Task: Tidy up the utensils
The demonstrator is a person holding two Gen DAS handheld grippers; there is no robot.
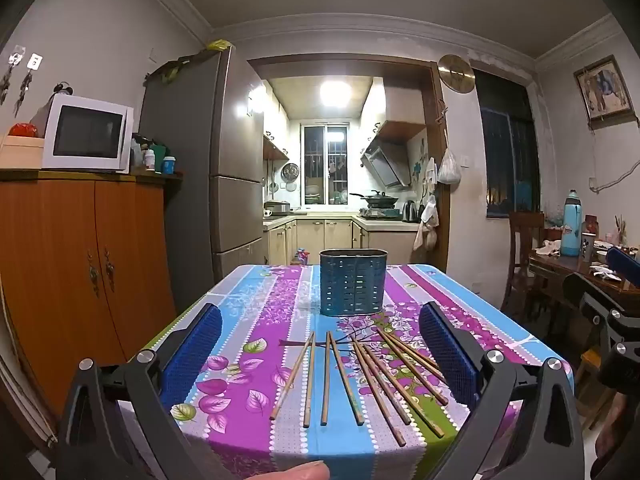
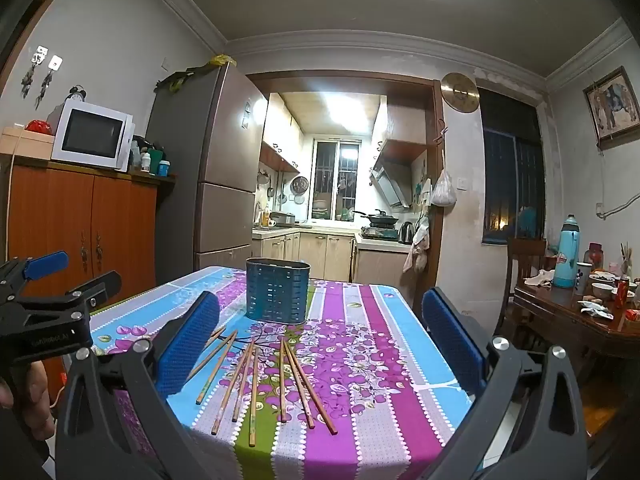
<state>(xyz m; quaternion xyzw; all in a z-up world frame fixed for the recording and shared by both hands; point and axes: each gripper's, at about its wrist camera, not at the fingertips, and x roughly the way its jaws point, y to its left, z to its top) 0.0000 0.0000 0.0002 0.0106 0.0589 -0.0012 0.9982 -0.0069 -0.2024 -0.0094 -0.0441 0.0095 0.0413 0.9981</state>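
A white microwave (image 1: 86, 134) sits on an orange cupboard (image 1: 80, 264). A tall grey fridge (image 1: 224, 160) stands beside it. A round gold clock (image 2: 460, 92) hangs by the kitchen doorway. A blue flask (image 2: 567, 254) stands on a brown side table (image 2: 560, 312).

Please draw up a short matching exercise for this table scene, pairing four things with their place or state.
Things:
1. chopsticks
2. utensil holder
3. left gripper
4. microwave

Places or states:
A. standing upright towards the far end of the tablecloth
B. on the wooden cabinet
C. lying loose and fanned out on the table
D. jaws wide open, holding nothing

Pairs: 1-C, 2-A, 3-D, 4-B
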